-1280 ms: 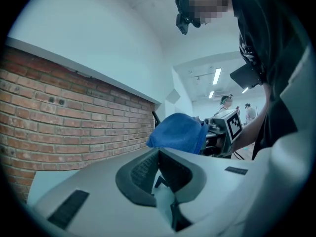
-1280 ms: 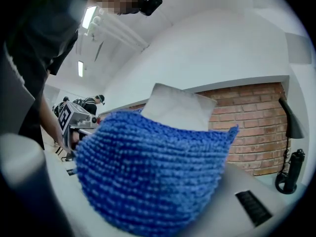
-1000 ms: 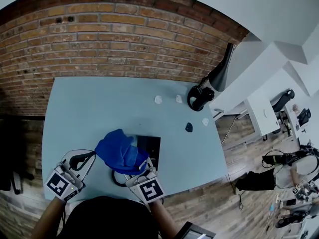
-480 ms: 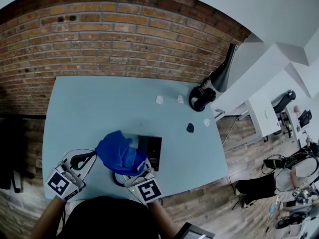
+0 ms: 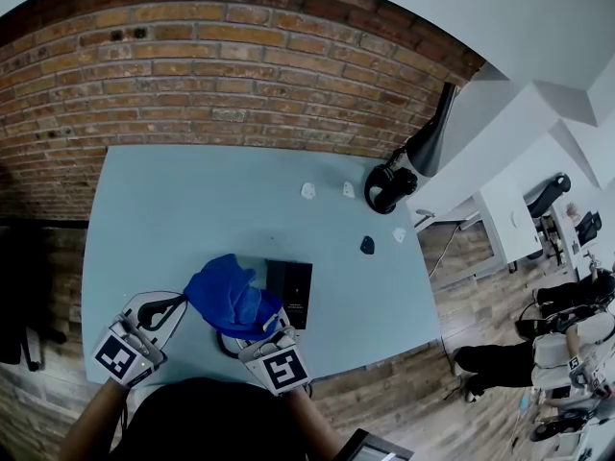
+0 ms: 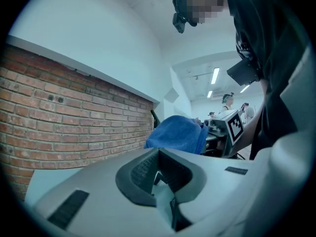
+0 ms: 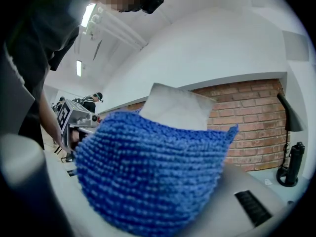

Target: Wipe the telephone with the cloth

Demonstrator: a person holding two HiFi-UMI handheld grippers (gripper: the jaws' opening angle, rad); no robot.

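A blue cloth (image 5: 229,296) is bunched over the left part of a black telephone (image 5: 293,291) near the table's front edge. My right gripper (image 5: 272,323) is shut on the cloth's near side; the cloth (image 7: 158,177) fills the right gripper view and hides the jaws. The phone's dark cord (image 5: 227,342) curls out below the cloth. My left gripper (image 5: 165,307) rests on the table just left of the cloth, shut with nothing in it. From the left gripper view the cloth (image 6: 177,135) bulges ahead, with the right gripper's marker cube (image 6: 236,127) behind it.
A black lamp base with a headset (image 5: 388,186) stands at the table's (image 5: 173,209) far right corner. Two small white bits (image 5: 307,191) (image 5: 347,190) lie at the back, another white bit (image 5: 396,235) and a dark one (image 5: 366,246) at the right. A brick wall (image 5: 240,75) is behind.
The right gripper and the cloth have shifted slightly left and toward the front edge over the phone. The left gripper has barely moved.
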